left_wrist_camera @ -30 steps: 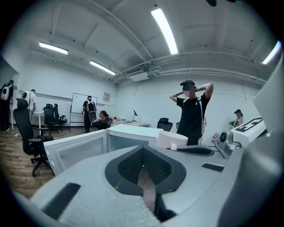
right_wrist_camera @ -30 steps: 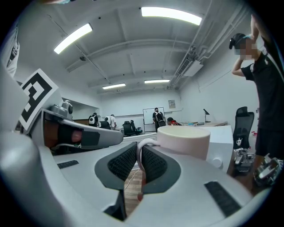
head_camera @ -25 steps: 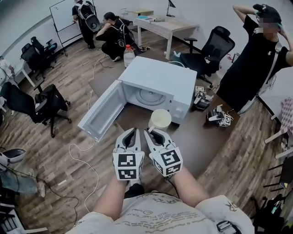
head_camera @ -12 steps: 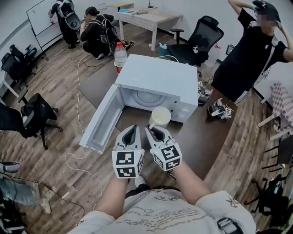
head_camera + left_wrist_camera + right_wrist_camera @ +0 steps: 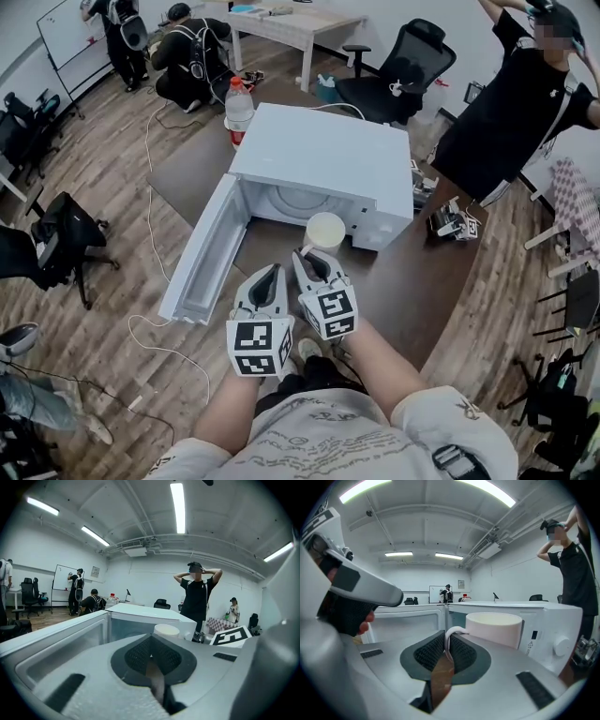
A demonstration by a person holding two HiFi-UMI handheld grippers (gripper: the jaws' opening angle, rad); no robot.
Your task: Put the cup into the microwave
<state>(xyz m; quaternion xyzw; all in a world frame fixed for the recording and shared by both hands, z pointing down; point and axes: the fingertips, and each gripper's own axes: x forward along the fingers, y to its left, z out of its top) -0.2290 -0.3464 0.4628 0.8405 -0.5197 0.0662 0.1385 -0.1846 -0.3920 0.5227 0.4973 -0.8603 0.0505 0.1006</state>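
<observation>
While the right claw (image 5: 311,256) pinches the handle of the cup (image 5: 325,231) just in front of the open microwave (image 5: 328,155), the left claw (image 5: 271,273) is closed on nothing, so the cup is not yet inside.

Smooth matt cream cup (image 5: 325,232), glossy white microwave (image 5: 328,155), dark matt table (image 5: 412,291), wood-plank floor (image 5: 94,328)

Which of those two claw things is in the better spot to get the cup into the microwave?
The right gripper: its jaws grip the cup by the handle, right in front of the open microwave. The left gripper is shut on nothing, beside it.
</observation>
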